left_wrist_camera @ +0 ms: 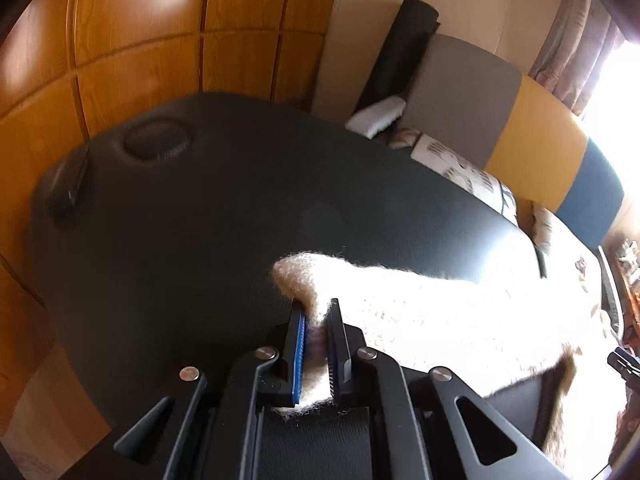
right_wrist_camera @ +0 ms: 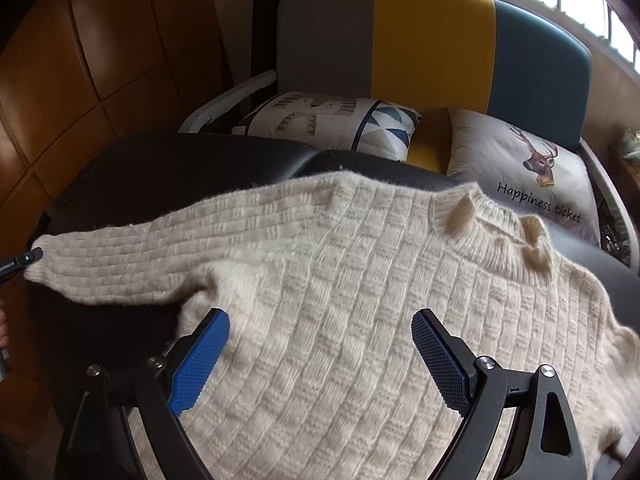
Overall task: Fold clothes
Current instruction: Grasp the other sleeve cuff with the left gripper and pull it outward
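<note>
Right gripper (right_wrist_camera: pixel 320 354) hung jaws wide apart over the body of the cream knit sweater (right_wrist_camera: pixel 340 300), spread flat on the black padded table (right_wrist_camera: pixel 168 168), left gripper (right_wrist_camera: pixel 24 259) at the sleeve cuff, grip unclear, two cushions (right_wrist_camera: pixel 332 122) behind.

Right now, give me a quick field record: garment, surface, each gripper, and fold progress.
garment: cream knit sweater, spread flat, sleeve extended
surface: black padded table
left gripper: shut on the sleeve cuff
right gripper: open, over the sweater body, holding nothing
fold progress: no fold visible yet
background: sofa with cushions
</note>
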`<state>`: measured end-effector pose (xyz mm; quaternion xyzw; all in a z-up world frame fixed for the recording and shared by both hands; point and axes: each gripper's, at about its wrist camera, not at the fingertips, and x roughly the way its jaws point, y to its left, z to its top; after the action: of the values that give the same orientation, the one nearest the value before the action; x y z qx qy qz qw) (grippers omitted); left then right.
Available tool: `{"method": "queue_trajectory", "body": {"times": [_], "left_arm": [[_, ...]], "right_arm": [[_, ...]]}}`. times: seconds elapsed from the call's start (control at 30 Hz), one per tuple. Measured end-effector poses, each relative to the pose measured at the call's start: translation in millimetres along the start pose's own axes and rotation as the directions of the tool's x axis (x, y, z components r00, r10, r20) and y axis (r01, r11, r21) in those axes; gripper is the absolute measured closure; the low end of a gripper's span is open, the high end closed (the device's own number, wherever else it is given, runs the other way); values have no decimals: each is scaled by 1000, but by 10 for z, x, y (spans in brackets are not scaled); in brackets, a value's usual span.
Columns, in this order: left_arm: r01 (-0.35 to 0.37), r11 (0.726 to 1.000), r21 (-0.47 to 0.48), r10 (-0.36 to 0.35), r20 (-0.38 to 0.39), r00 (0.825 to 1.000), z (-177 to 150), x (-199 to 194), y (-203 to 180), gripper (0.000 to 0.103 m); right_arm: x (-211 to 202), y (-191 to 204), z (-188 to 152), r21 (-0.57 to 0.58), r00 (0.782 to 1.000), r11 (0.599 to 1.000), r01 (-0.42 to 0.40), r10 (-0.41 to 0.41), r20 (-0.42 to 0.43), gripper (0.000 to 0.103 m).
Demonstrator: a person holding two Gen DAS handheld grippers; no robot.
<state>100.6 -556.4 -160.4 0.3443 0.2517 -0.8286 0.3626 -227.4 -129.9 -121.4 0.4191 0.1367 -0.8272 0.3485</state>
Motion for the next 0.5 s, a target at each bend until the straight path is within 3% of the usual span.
{"method": "queue_trajectory", "body": {"times": [0.2, 0.37, 0.43, 0.5], "left_arm": [[-93, 994, 60, 94, -18, 995, 425, 446, -155, 95], [-230, 963, 137, 246, -110, 963, 543, 1047, -178, 95], [-245, 961, 129, 262, -138, 955, 501, 1202, -132, 94], [-259, 956, 138, 275, -117, 954, 523, 1227, -155, 94]], "right_arm": [[495, 3, 300, -68, 997, 996, 65, -68, -47, 10], [971, -57, 374, -92, 983, 986, 137, -147, -111, 10], [1067, -190, 316, -16, 988, 994, 106, -107, -107, 2], [1082, -259, 277, 25, 993, 996, 90, -88, -84, 0]]}}
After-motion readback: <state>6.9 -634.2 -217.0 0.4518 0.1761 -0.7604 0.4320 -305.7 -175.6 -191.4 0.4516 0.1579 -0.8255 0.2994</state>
